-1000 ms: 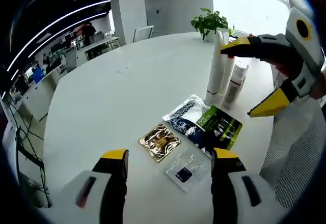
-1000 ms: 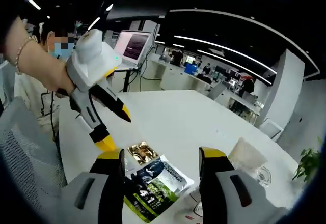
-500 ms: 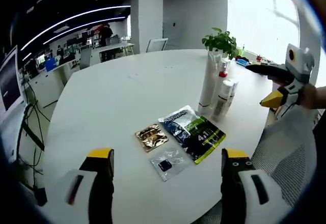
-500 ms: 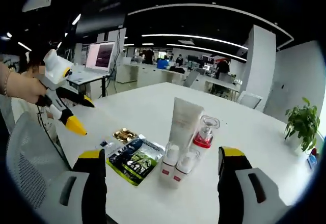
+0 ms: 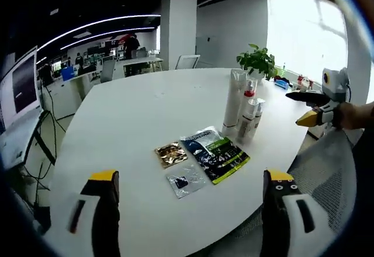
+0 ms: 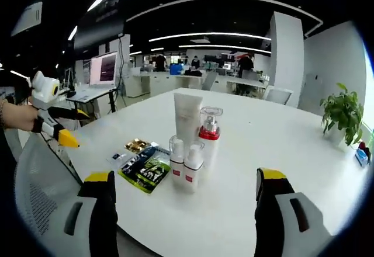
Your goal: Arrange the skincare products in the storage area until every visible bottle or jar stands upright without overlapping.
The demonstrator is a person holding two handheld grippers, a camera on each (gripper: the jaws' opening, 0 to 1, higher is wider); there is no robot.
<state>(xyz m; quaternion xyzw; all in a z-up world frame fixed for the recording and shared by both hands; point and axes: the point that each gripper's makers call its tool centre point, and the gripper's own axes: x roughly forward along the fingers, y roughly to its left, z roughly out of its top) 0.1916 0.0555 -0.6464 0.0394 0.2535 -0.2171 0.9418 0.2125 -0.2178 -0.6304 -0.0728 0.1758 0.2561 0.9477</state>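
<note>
Left gripper (image 5: 190, 201), jaws spread wide and empty, hangs off the white table (image 5: 128, 122). Ahead of it lie a gold sachet (image 5: 170, 153), clear sachet (image 5: 184, 180) and dark-green pouch (image 5: 214, 152). Right gripper (image 6: 184, 201), likewise agape, faces the upright tube (image 6: 187, 118), pump bottle (image 6: 210, 134) and two small bottles (image 6: 184, 166).

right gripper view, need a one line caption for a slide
Open right gripper faces upright skincare bottles clustered beside flat sachets on a white round table.
</note>
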